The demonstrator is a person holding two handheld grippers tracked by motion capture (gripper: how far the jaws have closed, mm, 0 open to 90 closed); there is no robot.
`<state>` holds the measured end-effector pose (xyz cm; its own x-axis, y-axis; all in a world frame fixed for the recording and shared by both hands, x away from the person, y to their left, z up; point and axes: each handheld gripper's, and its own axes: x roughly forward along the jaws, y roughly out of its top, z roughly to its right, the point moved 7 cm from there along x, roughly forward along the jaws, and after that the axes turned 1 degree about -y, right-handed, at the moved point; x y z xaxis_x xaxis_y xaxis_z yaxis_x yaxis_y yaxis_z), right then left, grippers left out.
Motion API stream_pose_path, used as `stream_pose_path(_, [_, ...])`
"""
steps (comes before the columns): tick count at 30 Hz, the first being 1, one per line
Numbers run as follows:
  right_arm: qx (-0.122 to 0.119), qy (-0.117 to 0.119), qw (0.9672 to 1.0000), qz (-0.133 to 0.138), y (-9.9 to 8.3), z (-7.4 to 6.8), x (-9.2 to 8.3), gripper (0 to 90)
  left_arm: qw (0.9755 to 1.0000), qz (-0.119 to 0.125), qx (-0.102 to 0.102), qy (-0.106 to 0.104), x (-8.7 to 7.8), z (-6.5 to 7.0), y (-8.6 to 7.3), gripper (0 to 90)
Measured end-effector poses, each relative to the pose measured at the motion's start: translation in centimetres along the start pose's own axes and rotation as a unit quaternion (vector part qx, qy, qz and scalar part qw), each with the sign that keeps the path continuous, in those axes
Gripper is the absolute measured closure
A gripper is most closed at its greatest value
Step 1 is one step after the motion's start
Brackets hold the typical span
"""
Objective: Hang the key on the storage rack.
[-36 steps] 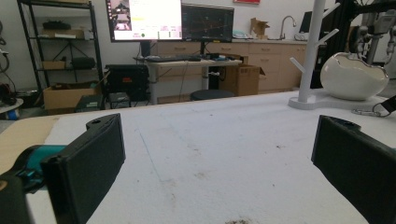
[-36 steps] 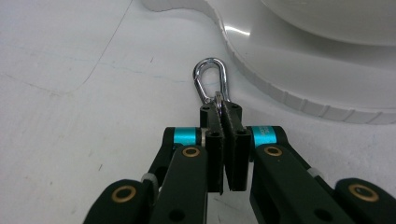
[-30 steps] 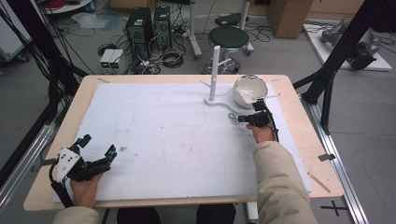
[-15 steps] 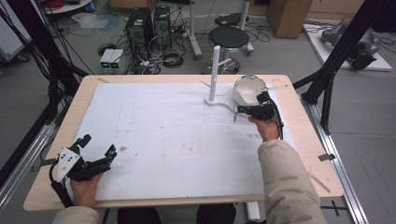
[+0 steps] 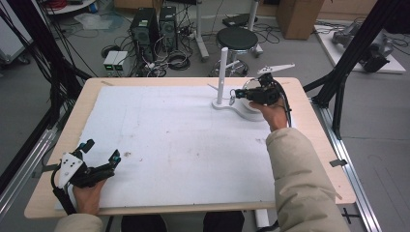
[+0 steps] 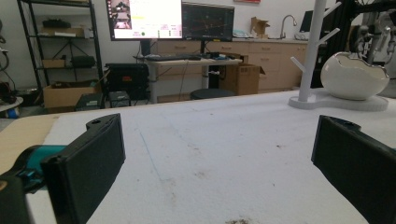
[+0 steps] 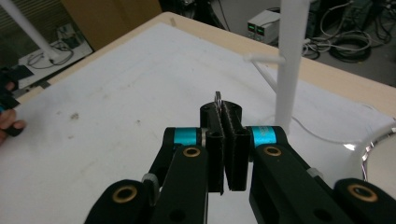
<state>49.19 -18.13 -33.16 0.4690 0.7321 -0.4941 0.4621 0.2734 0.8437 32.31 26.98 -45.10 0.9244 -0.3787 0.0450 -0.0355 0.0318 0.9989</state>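
A person sits at a wooden table (image 5: 319, 145) covered by a white mat (image 5: 174, 140), with a handheld gripper in each hand.

Compared with a second ago, the right gripper (image 5: 235, 95) has lifted off the mat. It was low on the surface, beside the white bowl (image 5: 251, 108); now it hangs in the air above that bowl, close to the white stand (image 5: 222, 72), a post with side pegs rising from a flat base. The left gripper (image 5: 101, 152) has not moved and rests at the near left corner of the mat.

In the right gripper view, the jaws are pressed together, pinching a thin piece of metal (image 7: 217, 98) whose edge pokes up above the pads; it is too small to tell what it is. The stand's post (image 7: 289, 60) rises just behind it.

In the left gripper view, the left gripper's jaws are spread wide apart with nothing between them, and the bowl (image 6: 352, 77) sits far off next to the stand (image 6: 312, 51).

Two monitors (image 6: 170, 19) glow in the background, but their writing is too small to read. No brand names or labels can be made out.
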Motion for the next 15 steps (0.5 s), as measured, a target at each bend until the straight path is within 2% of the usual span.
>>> stream_pose_path(3, [-0.005, 0.023, 0.9996, 0.015, 1.4, -0.3, 0.1, 88.9, 1.0, -0.001, -0.001, 0.0, 0.0, 0.0, 0.0, 3.1])
stream_pose_path(7, [-0.021, 0.037, 0.9991, 0.01, 3.2, -0.7, 0.4, 88.9, 1.0, 0.0, -0.001, 0.0, 0.0, 0.0, 0.0, 3.1])
stream_pose_path(12, [-0.031, 0.044, 0.9985, 0.006, 4.2, -0.7, 1.1, 88.9, 1.0, -0.001, -0.001, 0.0, 0.0, 0.0, 0.0, 3.1])
stream_pose_path(15, [-0.035, 0.039, 0.9986, -0.008, 4.5, -0.5, 1.7, 88.9, 1.0, -0.001, 0.0, 0.0, 0.0, 0.0, 0.0, 3.1])
